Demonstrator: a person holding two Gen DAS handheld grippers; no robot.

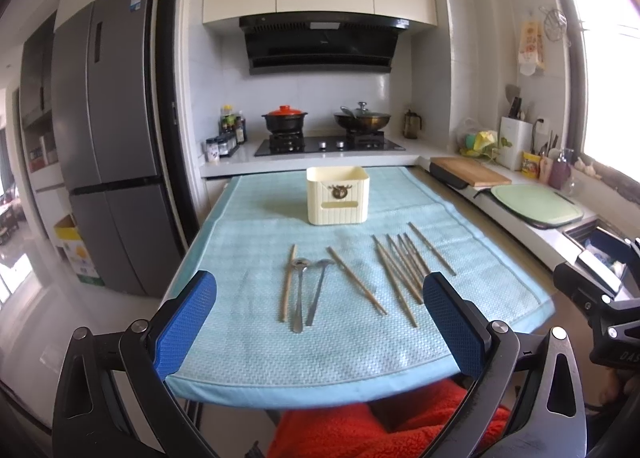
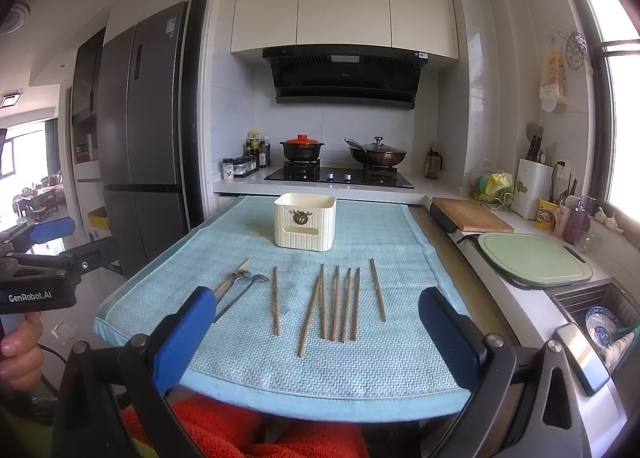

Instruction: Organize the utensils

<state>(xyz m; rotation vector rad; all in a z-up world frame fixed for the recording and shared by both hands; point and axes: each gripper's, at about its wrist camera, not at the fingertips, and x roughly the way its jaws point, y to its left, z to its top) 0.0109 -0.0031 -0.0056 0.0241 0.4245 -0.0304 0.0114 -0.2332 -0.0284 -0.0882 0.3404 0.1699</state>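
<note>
Wooden chopsticks lie scattered across the middle of a light-blue mat on the desk, with two metal spoons just beside them on the left. Behind them stands a cream holder box, upright. Left gripper and right gripper hover at the near edge, jaws wide apart and holding nothing.

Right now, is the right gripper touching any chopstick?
Apart. In the right wrist view the right gripper is open, its blue fingers hanging at the near edge of the blue mat, with bare mat visible between them and the chopsticks.
</note>
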